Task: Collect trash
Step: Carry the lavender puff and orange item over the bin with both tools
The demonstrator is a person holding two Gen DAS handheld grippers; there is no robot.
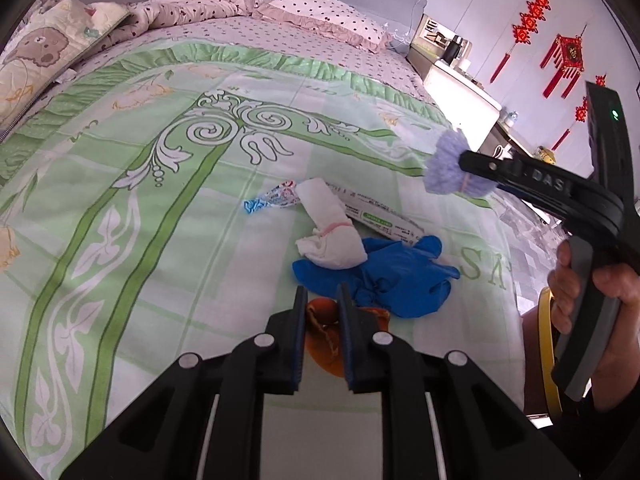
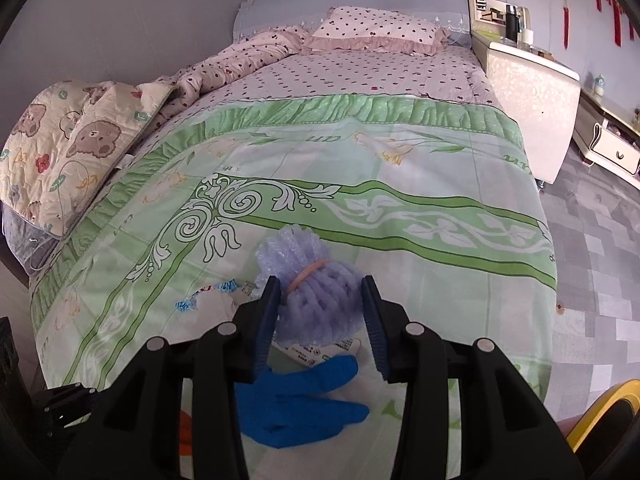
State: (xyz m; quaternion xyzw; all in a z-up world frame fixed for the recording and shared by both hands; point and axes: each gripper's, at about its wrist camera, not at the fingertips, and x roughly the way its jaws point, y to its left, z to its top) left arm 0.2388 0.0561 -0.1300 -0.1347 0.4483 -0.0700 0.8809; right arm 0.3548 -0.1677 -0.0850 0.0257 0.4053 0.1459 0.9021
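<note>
My right gripper is shut on a purple foam net bundle tied with a pink rubber band and holds it above the bed; it also shows in the left wrist view. On the green bedsheet lie a white tissue bundle, a blue glove, a blue-white wrapper and a long white packet. My left gripper is partly open just above an orange peel, its fingers on either side of the peel.
A folded bear-print quilt and a dotted duvet lie at the bed's left, a pillow at the head. A white nightstand stands right of the bed. A yellow-rimmed bin is at the lower right.
</note>
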